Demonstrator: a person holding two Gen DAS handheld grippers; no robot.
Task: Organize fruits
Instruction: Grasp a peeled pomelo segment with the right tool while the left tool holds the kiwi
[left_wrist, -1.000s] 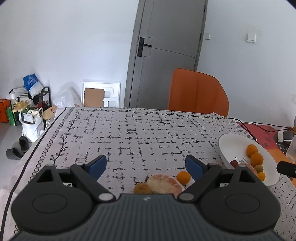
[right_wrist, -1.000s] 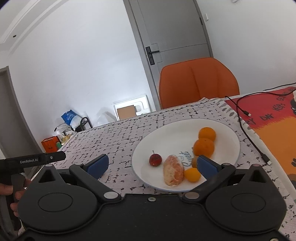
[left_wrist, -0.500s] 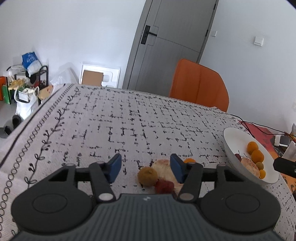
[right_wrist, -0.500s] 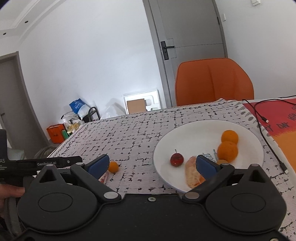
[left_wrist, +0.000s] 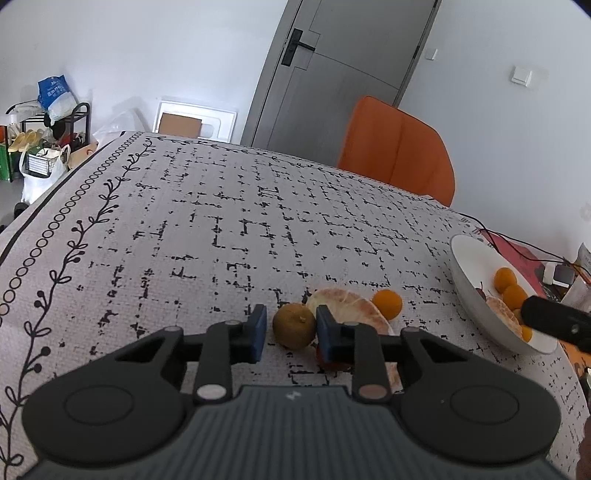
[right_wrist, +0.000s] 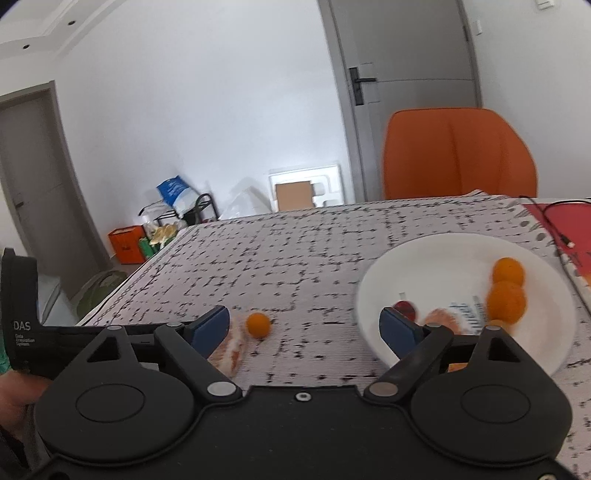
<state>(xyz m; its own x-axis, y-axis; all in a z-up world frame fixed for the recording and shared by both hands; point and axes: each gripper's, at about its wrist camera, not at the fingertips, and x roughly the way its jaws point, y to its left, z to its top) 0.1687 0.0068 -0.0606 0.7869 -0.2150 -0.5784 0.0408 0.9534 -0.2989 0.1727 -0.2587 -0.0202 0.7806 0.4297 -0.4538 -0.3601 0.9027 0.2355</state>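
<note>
left gripper (left_wrist: 290, 328): jaws closed narrow | right gripper (right_wrist: 304, 326): jaws wide, just been closing

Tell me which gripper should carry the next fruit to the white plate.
Left. The left gripper has just closed around the small brownish-green round fruit on the patterned tablecloth. The right gripper hangs open and empty beside the white plate.

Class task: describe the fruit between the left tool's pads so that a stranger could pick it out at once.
Start at the white plate and look left to the fruit loose on the patterned tablecloth. Beside a peeled citrus half and a small orange fruit sits the brownish-green round fruit, the only dull one.
</note>
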